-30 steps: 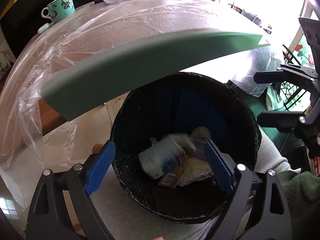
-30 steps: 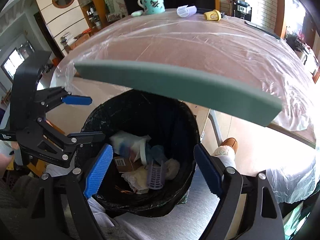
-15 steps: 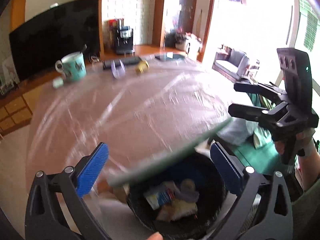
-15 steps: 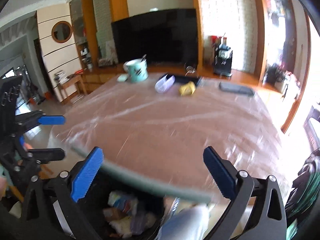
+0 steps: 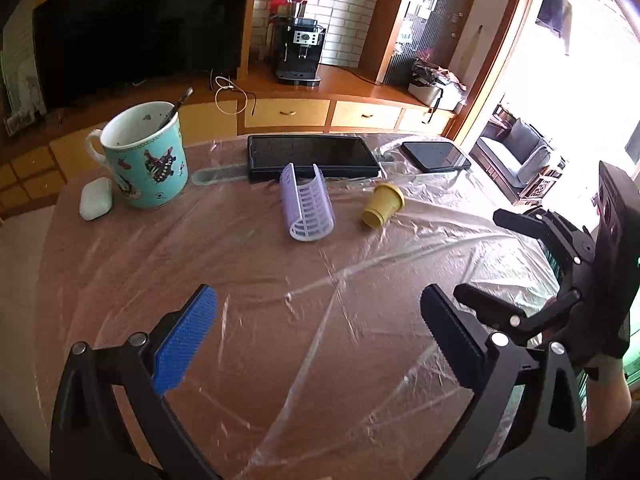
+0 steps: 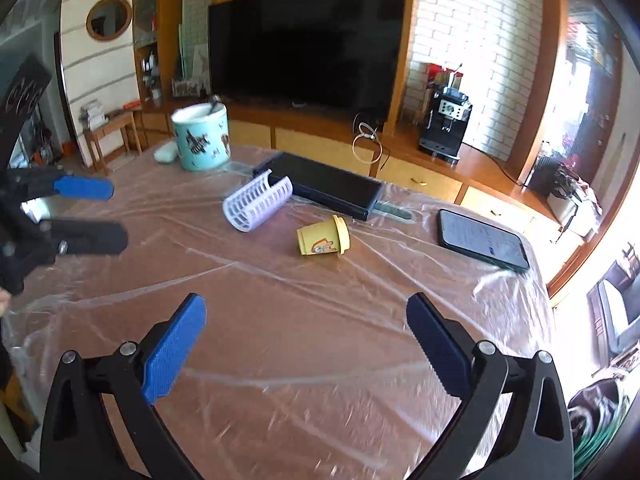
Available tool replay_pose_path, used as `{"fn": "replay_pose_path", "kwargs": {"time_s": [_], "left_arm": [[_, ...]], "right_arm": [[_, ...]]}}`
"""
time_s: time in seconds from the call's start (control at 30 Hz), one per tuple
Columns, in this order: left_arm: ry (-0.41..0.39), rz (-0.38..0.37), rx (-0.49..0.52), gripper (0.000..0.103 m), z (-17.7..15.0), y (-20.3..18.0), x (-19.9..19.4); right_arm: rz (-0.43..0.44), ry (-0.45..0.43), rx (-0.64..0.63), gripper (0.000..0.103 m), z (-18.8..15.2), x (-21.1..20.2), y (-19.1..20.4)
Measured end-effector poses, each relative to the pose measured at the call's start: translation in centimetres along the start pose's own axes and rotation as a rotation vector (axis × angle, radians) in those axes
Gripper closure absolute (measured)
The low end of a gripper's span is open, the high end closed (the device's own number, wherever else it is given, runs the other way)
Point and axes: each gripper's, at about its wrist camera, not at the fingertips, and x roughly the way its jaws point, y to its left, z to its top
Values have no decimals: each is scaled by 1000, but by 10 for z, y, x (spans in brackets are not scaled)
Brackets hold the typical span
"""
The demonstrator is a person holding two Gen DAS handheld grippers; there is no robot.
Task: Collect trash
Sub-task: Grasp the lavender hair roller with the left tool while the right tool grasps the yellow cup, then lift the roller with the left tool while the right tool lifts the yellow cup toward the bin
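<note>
Both the left gripper (image 5: pixel 318 344) and right gripper (image 6: pixel 306 350) hover empty with jaws spread above the plastic-covered table (image 6: pixel 320 340), and reaching for the tipped yellow cup (image 6: pixel 323 237) or lilac ribbed roller (image 6: pixel 258 201) risks nudging them rolling into the nearby phone (image 6: pixel 482 243).

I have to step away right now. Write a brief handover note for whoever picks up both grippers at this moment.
Left gripper: open, empty, above the near part of the plastic-covered table.
Right gripper: open, empty, alongside.
Likely trash on the table: lilac ribbed plastic piece and yellow cup, both on their sides, past mid-table. The bin is not in view.
Done: nothing held.
Left: pick up those two. The mug, dark case and phone look like keepers.
</note>
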Motion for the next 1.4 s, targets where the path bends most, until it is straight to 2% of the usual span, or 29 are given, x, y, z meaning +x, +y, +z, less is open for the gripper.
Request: {"fn": "replay_pose_path", "kwargs": {"time_s": [0.2, 0.4, 0.5, 0.57, 0.67, 0.7, 0.73, 0.8, 1.23, 1.4], "left_arm": [[51, -9, -18, 2, 29, 4, 50], [81, -6, -14, 3, 47, 7, 81], [103, 3, -2, 13, 52, 8, 94], [116, -4, -2, 24, 55, 9, 101], [127, 4, 12, 35, 56, 7, 106], [129, 14, 23, 37, 55, 6, 107], [122, 30, 37, 46, 55, 4, 108], [115, 69, 67, 58, 53, 1, 108], [37, 42, 93, 59, 30, -9, 58], [24, 40, 96, 58, 19, -13, 44]], "right_arm": [[43, 65, -20, 12, 12, 42, -9], [59, 97, -49, 16, 22, 66, -9], [70, 114, -48, 23, 27, 75, -9], [78, 121, -39, 27, 29, 78, -9], [100, 143, -19, 45, 31, 84, -10], [101, 150, -10, 55, 31, 85, -10], [104, 154, -2, 58, 31, 86, -11], [107, 150, 18, 58, 29, 84, -13], [132, 86, 122, 59, 11, 45, -14], [124, 100, 119, 59, 5, 40, -8]]}}
